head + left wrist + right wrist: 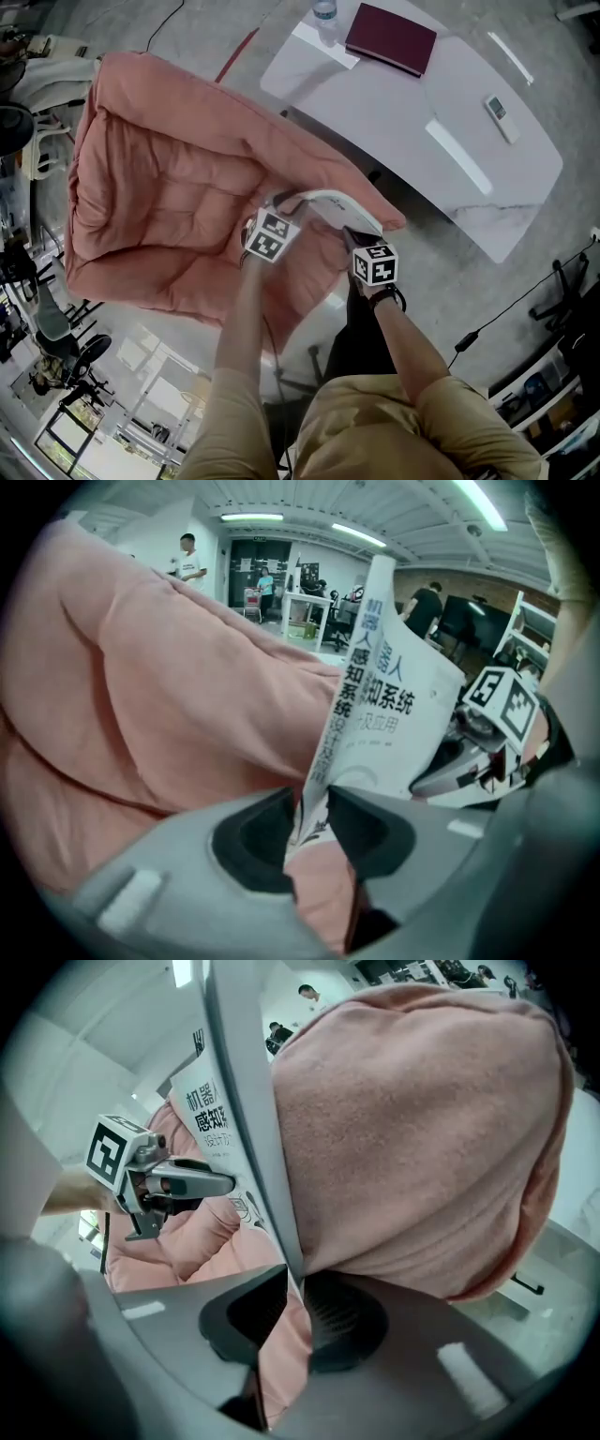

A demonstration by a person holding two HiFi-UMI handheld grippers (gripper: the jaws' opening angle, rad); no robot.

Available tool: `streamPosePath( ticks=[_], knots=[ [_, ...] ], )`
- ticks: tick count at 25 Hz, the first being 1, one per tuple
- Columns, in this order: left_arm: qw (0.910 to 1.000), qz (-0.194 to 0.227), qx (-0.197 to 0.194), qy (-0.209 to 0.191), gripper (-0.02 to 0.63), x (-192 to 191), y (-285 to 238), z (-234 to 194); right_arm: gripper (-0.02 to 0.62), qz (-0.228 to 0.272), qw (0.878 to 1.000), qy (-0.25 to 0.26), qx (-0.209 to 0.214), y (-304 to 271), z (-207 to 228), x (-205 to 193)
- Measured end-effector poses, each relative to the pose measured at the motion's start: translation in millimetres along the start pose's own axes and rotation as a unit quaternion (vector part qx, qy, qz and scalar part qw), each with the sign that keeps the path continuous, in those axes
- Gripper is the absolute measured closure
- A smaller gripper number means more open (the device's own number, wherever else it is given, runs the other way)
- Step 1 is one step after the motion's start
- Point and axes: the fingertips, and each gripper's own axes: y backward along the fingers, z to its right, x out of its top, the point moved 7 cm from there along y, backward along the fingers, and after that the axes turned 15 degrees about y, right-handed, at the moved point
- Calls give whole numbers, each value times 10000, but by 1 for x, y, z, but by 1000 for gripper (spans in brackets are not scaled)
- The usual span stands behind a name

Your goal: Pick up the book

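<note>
A thin white book (pixel 330 201) with black print is lifted edge-up over the right side of a big pink cushion (pixel 159 187). My left gripper (pixel 286 202) is shut on the book's lower corner; in the left gripper view both pads press the book (pixel 394 696) where it enters the left gripper (pixel 309 816). My right gripper (pixel 355 233) holds the opposite end. In the right gripper view the book (pixel 211 1101) runs edge-on between the jaws of the right gripper (pixel 297 1283), which are shut on it. The cushion (pixel 412 1129) bulges close on the right.
A white table (pixel 403 112) stands beyond the cushion, bearing a maroon book (pixel 391 37), a water bottle (pixel 324 19) and a remote (pixel 500 110). Chairs and clutter line the left edge. A cable (pixel 506 309) lies on the floor at right.
</note>
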Motion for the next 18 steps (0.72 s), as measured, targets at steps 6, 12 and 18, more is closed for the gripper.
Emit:
streamPosePath(
  ticks=[6,12,18],
  knots=[
    [9998,-165,81,-116,557,-25,19,23,552,-116,9997,191,5,17,-10,0],
    [9983,81,165,546,563,-49,49,56,558,-128,9999,96,34,44,-16,-1],
    [9981,547,-83,264,563,-55,95,91,569,-36,9993,269,266,60,-22,0]
  ],
)
